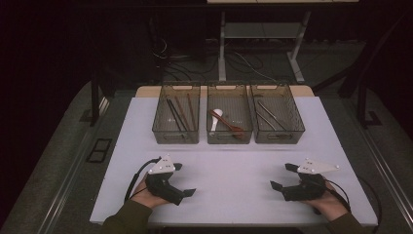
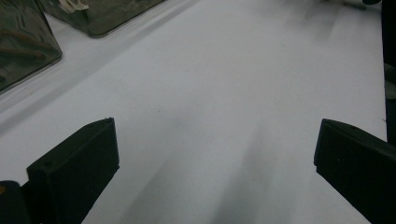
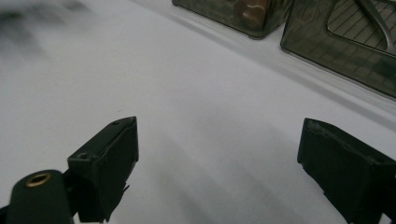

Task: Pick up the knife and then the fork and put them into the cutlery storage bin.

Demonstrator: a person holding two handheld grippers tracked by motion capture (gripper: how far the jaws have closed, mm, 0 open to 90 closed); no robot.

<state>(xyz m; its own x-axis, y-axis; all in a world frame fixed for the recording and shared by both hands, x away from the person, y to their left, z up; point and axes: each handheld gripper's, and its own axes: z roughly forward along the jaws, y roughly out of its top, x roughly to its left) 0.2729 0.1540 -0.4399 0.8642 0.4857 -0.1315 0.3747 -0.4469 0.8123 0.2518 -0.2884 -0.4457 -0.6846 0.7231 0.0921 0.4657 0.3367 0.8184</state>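
Observation:
Three clear smoky bins stand in a row at the back of the white table (image 1: 234, 165). The left bin (image 1: 176, 115) holds dark and brown chopsticks (image 1: 178, 113). In the middle bin (image 1: 229, 117) lie a white spoon (image 1: 215, 118) and a brown wooden spoon (image 1: 229, 125). The right bin (image 1: 276, 115) holds metal utensils (image 1: 269, 115). My left gripper (image 1: 185, 179) rests near the front left, open, nothing between its jaws (image 2: 215, 144). My right gripper (image 1: 283, 176) rests near the front right, also open and empty (image 3: 219, 144).
A desk frame (image 1: 263, 39) and tangled cables (image 1: 168, 53) sit on the dark floor beyond the table. Bin corners (image 2: 28, 46) show at the top left of the left gripper view, and bin walls (image 3: 336, 46) at the top right of the right gripper view.

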